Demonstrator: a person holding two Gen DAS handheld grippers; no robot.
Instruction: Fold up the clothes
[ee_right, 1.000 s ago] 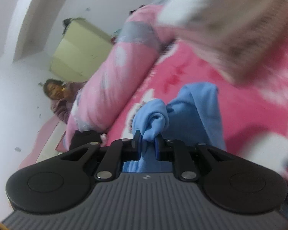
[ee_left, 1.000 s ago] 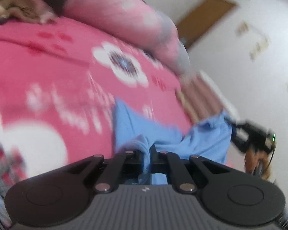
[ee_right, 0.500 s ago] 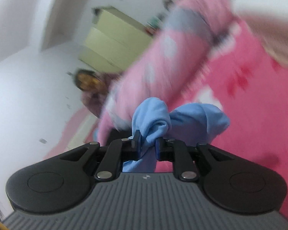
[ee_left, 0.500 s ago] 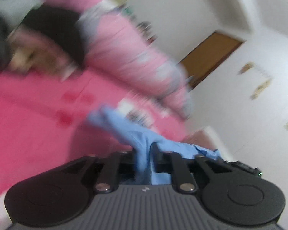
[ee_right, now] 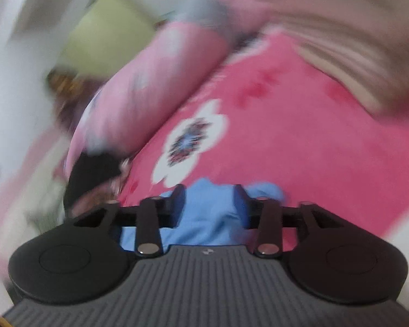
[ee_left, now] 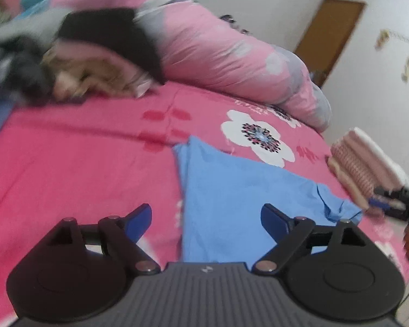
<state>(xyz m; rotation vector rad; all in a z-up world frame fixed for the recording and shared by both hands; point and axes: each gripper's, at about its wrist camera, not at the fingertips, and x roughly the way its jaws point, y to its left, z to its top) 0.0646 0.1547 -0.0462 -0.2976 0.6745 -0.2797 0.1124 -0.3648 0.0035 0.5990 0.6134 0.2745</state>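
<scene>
A light blue garment (ee_left: pixel 231 190) lies spread flat on the pink flowered bedsheet (ee_left: pixel 81 169). My left gripper (ee_left: pixel 205 219) hovers over the garment's near edge, its jaws wide and still opening, with nothing pinched between the blue pads. In the right wrist view the same blue garment (ee_right: pixel 210 218) lies under and between the fingers of my right gripper (ee_right: pixel 210 201), whose jaws are opening and do not press the cloth. The right gripper (ee_left: pixel 390 204) also shows at the right edge of the left wrist view, beside the garment's far corner.
A rolled pink and grey quilt (ee_left: pixel 231 54) lies along the back of the bed. Dark and tan clothes (ee_left: pixel 81 62) are heaped at the back left. A folded striped pink stack (ee_left: pixel 362 163) sits at the right. A brown door (ee_left: pixel 330 35) is beyond.
Both grippers were shut on bunched blue cloth and holding it up. Both have let go, their jaws have spread, and the garment now lies flat on the bed.
</scene>
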